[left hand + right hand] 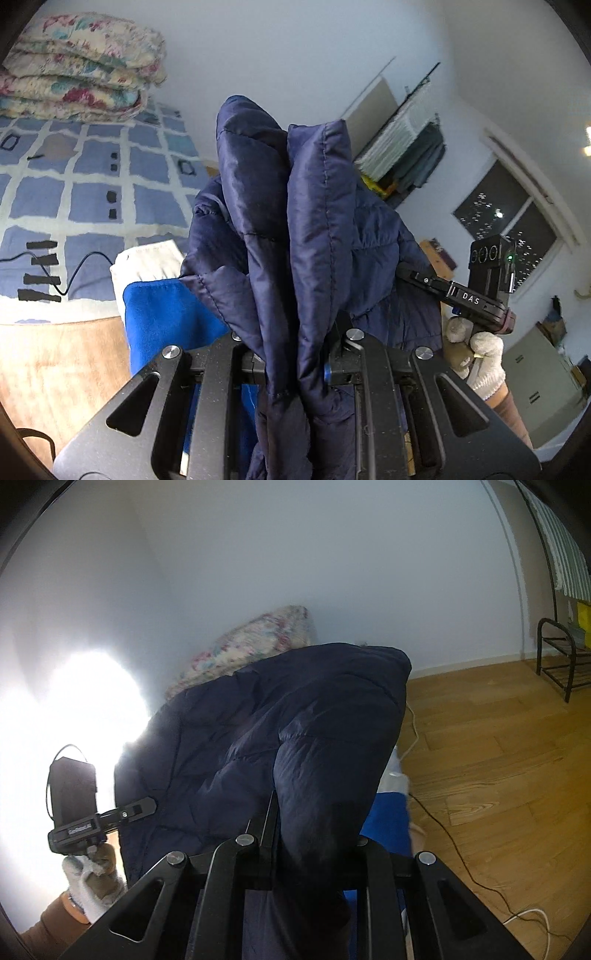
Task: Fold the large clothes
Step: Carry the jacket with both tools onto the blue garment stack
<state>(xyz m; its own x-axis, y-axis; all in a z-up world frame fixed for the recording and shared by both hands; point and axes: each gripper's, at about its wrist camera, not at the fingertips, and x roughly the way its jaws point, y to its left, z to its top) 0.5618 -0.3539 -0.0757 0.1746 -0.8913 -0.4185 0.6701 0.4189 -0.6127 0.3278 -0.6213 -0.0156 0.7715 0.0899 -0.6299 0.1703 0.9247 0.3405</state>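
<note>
Navy jacket (295, 229) above checked bedspread (92, 184)

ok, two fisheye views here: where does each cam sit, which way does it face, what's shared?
Left wrist: on the left gripper, facing along its fingers at the navy padded jacket it clamps, checked bedspread beyond; the gloved right hand shows at the right edge.
Right wrist: on the right gripper, facing the same jacket, wood floor to the right; the gloved left hand shows lower left.
Shared: the jacket, the folded floral quilt, the blue cloth.
</note>
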